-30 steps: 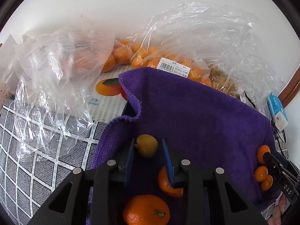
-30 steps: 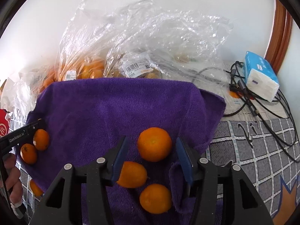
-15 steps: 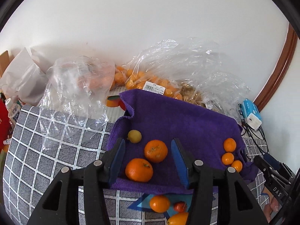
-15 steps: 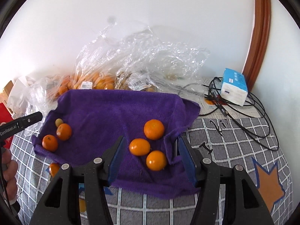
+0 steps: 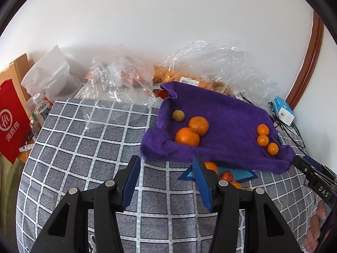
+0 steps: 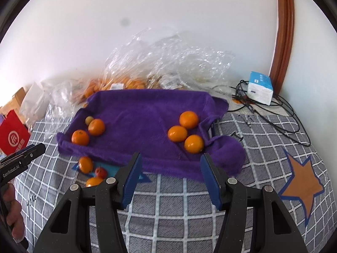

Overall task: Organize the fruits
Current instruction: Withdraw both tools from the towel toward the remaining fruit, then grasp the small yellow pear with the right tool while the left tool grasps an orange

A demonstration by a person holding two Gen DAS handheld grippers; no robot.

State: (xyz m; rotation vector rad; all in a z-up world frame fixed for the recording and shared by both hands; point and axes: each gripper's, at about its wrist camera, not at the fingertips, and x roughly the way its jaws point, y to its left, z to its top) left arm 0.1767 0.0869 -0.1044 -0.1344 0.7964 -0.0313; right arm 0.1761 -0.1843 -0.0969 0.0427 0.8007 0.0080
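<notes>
Partly done: both the left gripper [image 5: 166,180] and right gripper [image 6: 170,178] hover with fingers apart and empty, six fruits grouped at the purple towel's [image 6: 147,113] two ends, three loose fruits [image 6: 92,171] off its front-left edge on the bed.

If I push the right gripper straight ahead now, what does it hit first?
Probably the near edge of the purple towel: the open right gripper points at it, with three oranges just beyond. Depth is uncertain.

Purple towel [image 6: 145,113]: fluffy matt cloth. Bags [image 6: 179,63]: crinkled glossy clear plastic. Checked cover [image 5: 84,147]: woven fabric. Oranges [image 6: 189,119]: slightly glossy peel.
</notes>
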